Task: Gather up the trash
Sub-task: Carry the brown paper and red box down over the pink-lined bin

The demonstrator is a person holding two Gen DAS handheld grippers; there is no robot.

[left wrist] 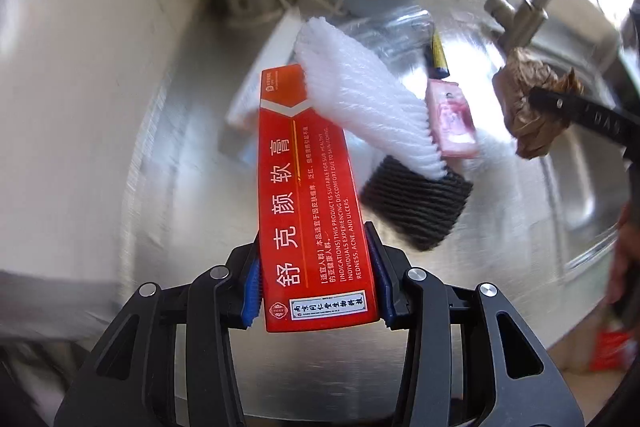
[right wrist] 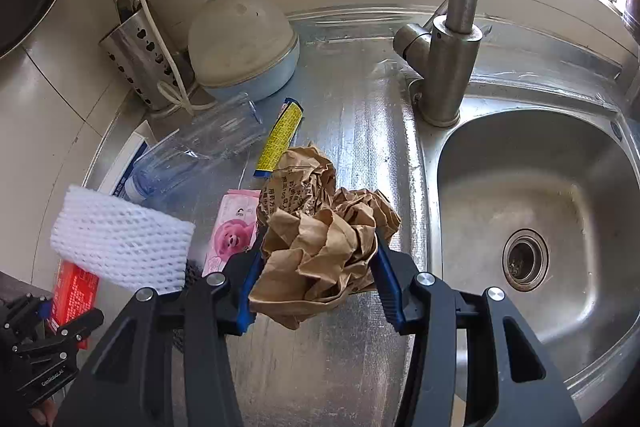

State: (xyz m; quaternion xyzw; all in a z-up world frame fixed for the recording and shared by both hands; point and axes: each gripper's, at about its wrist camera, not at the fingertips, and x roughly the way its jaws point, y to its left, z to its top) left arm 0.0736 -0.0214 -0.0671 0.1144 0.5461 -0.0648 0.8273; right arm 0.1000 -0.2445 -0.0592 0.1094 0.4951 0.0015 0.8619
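**Desk:** Blue-padded jaws fill the foreground. What does each claw have?

**Photographer:** Left gripper [left wrist: 318, 279] is clamped on a red ointment box [left wrist: 316, 203], its pads pressing both long sides near the box's lower end, the box rising away from the camera. Right gripper [right wrist: 320, 279] is closed around a crumpled brown paper bag [right wrist: 320, 239], one pad on each flank, the wad bulging above the jaws.

**Desk:** And beyond the claws?

**Photographer:** Both loads hang above the steel counter [right wrist: 352, 115]. White foam netting [left wrist: 360, 99] leans across the box's far end, with a black ribbed sleeve [left wrist: 418, 209] at its lower tip; whether the netting touches the box I cannot tell through the blur. On the counter past the bag lie a pink tissue packet [right wrist: 232, 227], a yellow-and-blue wrapper [right wrist: 280, 137] and a clear plastic bottle [right wrist: 200, 151] on its side, the bottle towards the counter's left edge.

**Desk:** Background?

**Photographer:** At the back edge, against the tiled wall, a perforated metal utensil holder [right wrist: 140, 63] stands beside a lidded pale-blue pot [right wrist: 244, 47]. A faucet [right wrist: 456, 39] rises at the back rim of the sink [right wrist: 480, 187], which takes up the counter's right side.
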